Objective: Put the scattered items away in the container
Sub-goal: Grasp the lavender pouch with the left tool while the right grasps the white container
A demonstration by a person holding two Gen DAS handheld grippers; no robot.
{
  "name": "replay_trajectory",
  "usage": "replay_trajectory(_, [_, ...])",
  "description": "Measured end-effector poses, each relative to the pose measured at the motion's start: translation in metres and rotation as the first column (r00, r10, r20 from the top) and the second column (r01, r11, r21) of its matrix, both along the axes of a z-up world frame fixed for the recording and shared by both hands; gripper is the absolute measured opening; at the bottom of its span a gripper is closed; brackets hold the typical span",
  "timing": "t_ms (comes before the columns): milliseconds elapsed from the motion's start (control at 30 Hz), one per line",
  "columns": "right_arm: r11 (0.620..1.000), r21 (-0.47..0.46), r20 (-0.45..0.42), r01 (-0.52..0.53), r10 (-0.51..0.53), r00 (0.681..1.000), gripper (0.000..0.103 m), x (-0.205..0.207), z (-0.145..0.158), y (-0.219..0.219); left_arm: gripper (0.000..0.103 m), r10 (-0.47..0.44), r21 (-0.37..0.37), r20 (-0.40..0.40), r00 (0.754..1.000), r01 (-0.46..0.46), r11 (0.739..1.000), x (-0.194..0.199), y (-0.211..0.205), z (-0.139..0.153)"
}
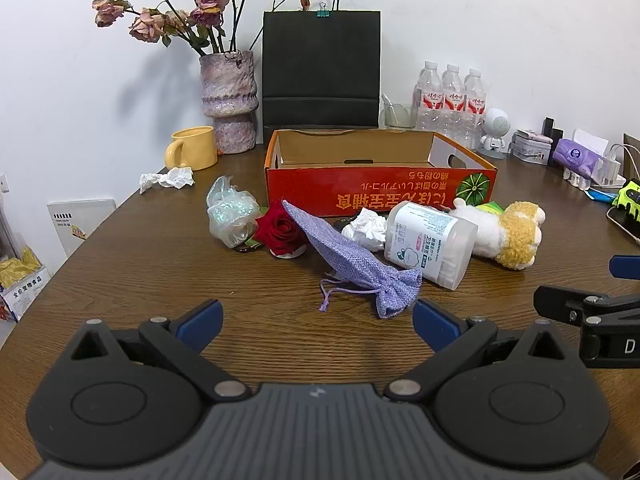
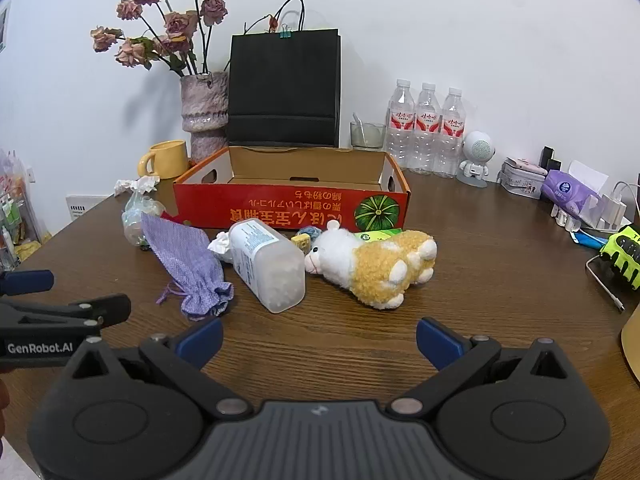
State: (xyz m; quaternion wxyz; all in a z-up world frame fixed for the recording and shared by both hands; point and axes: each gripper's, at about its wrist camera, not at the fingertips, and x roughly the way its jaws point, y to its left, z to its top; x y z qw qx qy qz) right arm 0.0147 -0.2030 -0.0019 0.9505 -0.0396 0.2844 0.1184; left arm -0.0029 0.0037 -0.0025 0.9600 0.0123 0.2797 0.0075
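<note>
Left gripper [image 1: 318, 322] held above wooden table [image 1: 160, 280], jaws spread wide, nothing between pads. Purple drawstring pouch [image 1: 352, 260] lying just ahead of it, gathered mouth nearest right pad. Red rose [image 1: 280, 230] and clear crumpled bag [image 1: 230, 210] seen ahead-left.

Right gripper [image 2: 320, 340] likewise wide apart, empty. Plastic cotton-swab jar [image 2: 266, 264] on its side ahead, slightly left; plush alpaca [image 2: 376, 264] ahead-right, also on its side. Crumpled tissue [image 2: 222, 246] wedged between pouch and jar.

Red cardboard box [image 2: 292, 208] open-topped, beyond all scattered items, nothing visible inside.
</note>
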Motion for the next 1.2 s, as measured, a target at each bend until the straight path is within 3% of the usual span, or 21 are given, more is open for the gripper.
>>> replay_trajectory(533, [1.0, 0.002, 0.007, -0.012, 0.012, 1.0, 0.103, 0.007, -0.005, -0.001, 0.103, 0.001, -0.003, -0.017, 1.0, -0.001, 1.0, 0.008, 0.001, -0.004])
replay_trajectory(833, [0.993, -0.005, 0.048, -0.12, 0.12, 0.992, 0.098, 0.058, -0.004, 0.021, 0.103, 0.057, -0.101, -0.102, 0.993, -0.068, 0.993, 0.069, 0.013, -0.011])
replay_trajectory(1100, [0.979, 0.016, -0.013, -0.202, 0.202, 0.979, 0.089, 0.114, -0.018, 0.041, 0.082, 0.076, -0.205, -0.157, 0.985, -0.108, 0.973, 0.117, 0.024, -0.024])
replay_trajectory(1200, [0.97, 0.01, -0.062, -0.242, 0.242, 0.968, 0.076, 0.127, -0.025, 0.048, 0.07, 0.059, -0.244, -0.193, 0.979, -0.106, 0.964, 0.128, 0.028, -0.034])
